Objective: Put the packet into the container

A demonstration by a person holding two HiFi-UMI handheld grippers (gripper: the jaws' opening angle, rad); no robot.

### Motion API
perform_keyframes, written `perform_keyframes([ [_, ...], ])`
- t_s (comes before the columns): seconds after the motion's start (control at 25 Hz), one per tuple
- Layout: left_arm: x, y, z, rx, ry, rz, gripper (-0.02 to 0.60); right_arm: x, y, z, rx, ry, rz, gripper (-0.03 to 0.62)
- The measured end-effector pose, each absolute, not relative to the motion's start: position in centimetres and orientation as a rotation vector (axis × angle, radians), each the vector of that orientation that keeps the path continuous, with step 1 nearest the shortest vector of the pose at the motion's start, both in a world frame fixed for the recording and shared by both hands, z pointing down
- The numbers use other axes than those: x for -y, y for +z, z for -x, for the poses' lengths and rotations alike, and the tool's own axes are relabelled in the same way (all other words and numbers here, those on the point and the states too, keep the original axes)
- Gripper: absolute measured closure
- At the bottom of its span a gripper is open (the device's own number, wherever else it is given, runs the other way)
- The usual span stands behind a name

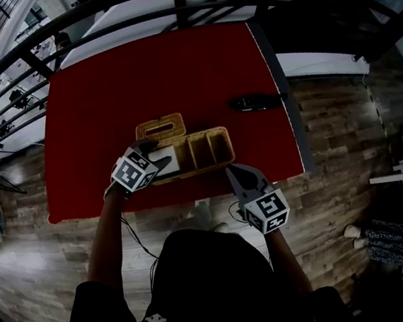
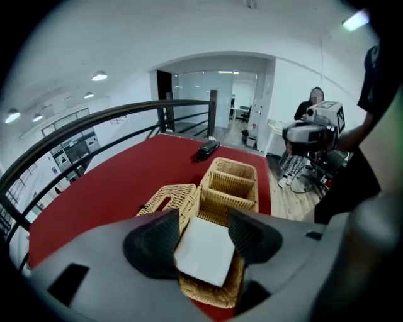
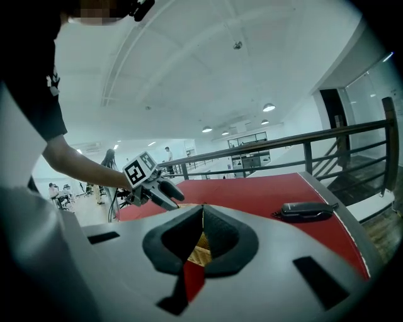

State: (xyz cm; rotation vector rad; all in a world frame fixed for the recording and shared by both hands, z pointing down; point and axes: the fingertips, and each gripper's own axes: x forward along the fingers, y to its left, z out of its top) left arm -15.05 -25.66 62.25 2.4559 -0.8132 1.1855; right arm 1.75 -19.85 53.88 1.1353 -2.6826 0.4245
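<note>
Packet, flat, plain white, lies inside wicker container.

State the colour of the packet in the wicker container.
White, with no print that can be made out. The packet shows best in the left gripper view.

Holding the left gripper tilted steeply down, jaws apart, and the right gripper near level, jaws pressed together.

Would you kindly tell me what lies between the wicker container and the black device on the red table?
Nothing: in the head view, only bare red table separates the wicker container from the black device.
</note>
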Motion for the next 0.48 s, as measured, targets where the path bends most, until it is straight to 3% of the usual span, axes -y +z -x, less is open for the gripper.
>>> perform_keyframes([
  [0.08, 25.6, 61.0, 15.2, 0.887, 1.114, -2.475, 0.368, 19.8, 53.7, -1.5, 2.688, 0.419, -1.127, 0.572],
  [0.16, 25.3, 59.5, 15.3, 0.977, 0.991, -2.489, 0.454, 19.6, 53.5, -1.3, 2.691, 0.414, -1.12, 0.572],
  [0.48, 23.2, 52.6, 14.1, 1.2, 0.478, -2.539, 0.544, 19.1, 53.1, -0.5, 2.707, 0.394, -1.1, 0.572],
])
